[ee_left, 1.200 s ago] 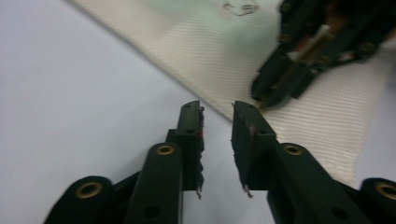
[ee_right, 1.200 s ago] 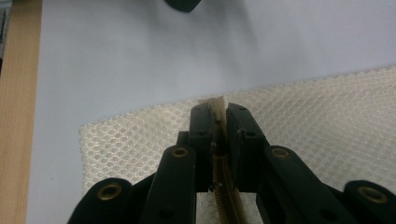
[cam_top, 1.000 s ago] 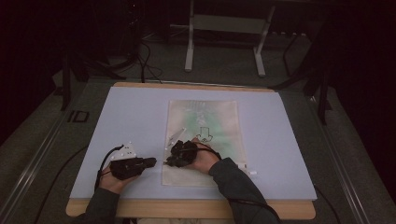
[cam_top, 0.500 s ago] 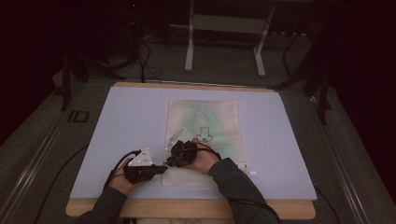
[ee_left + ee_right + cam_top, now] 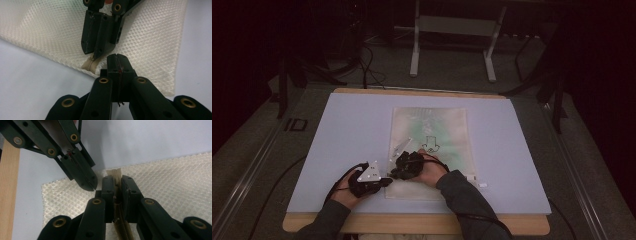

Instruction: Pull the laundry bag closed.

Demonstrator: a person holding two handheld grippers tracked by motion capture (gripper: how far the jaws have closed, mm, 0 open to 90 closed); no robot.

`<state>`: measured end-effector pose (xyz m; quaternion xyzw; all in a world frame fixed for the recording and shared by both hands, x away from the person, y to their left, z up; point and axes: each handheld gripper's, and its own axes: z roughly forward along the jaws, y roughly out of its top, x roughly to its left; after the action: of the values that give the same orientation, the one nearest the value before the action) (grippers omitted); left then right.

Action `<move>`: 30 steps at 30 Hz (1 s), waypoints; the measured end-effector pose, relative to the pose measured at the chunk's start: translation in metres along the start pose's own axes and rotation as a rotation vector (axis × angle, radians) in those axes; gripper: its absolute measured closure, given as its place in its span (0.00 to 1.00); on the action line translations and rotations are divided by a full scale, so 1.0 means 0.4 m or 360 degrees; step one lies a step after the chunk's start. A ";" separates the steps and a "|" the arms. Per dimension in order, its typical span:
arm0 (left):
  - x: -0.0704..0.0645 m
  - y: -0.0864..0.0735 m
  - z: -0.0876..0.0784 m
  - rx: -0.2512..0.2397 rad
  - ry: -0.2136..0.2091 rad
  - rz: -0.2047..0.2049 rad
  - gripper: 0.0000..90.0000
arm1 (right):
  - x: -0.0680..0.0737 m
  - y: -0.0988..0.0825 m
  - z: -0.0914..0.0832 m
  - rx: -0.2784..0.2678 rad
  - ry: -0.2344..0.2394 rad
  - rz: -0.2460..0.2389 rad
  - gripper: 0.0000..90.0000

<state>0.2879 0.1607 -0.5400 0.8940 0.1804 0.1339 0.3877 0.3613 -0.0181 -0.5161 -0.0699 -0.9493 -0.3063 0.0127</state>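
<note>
Mesh bag [image 5: 432, 145] flat at table [image 5: 337, 130] centre. Right gripper [image 5: 116, 185] fingers clamp zipper [image 5: 115, 173] at bag's near left corner. Left gripper [image 5: 116, 61] fingers just closed, pinching mesh edge beside it.

Both grippers at mesh bag's [image 5: 432, 135] near-left corner

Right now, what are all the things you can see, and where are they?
Mesh bag: one, whitish, flat in the middle of the mat.
Zipper: one, beige, along the bag's near-left edge.
Mat: one, pale blue, covering the tabletop.
Table: one, wooden edge showing along the near side.
Metal stand: one, grey, on the floor beyond the table.
Left gripper: one, black, shut on the mesh bag's edge beside the zipper.
Right gripper: one, black, shut on the zipper.
</note>
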 end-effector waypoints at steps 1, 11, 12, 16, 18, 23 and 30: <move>0.000 0.001 0.001 0.0005 0.0002 0.0006 0.99 | 0.000 0.000 0.000 0.0000 -0.0002 -0.0003 0.91; 0.002 -0.002 0.002 0.0002 -0.0006 -0.0030 1.00 | 0.005 -0.014 -0.009 -0.0007 -0.0030 -0.0025 0.91; 0.003 -0.002 0.002 0.0005 -0.0009 -0.0033 1.00 | 0.005 -0.016 -0.011 -0.0005 -0.0035 -0.0032 0.91; 0.001 0.001 0.001 0.0022 -0.0003 -0.0030 1.00 | 0.008 -0.019 -0.014 -0.0002 -0.0037 -0.0051 0.91; 0.002 0.001 0.001 0.0024 -0.0005 -0.0027 1.00 | 0.009 -0.020 -0.016 -0.0002 -0.0039 -0.0055 0.91; 0.000 -0.004 0.001 -0.0009 -0.0002 -0.0016 1.00 | 0.007 -0.025 -0.011 -0.0016 -0.0033 -0.0056 0.91; 0.001 -0.003 0.001 -0.0022 0.0021 0.0019 0.99 | 0.004 -0.024 -0.008 -0.0016 -0.0022 -0.0044 0.91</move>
<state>0.2883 0.1616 -0.5409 0.8914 0.1765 0.1434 0.3920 0.3583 -0.0276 -0.5191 -0.0590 -0.9487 -0.3108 0.0014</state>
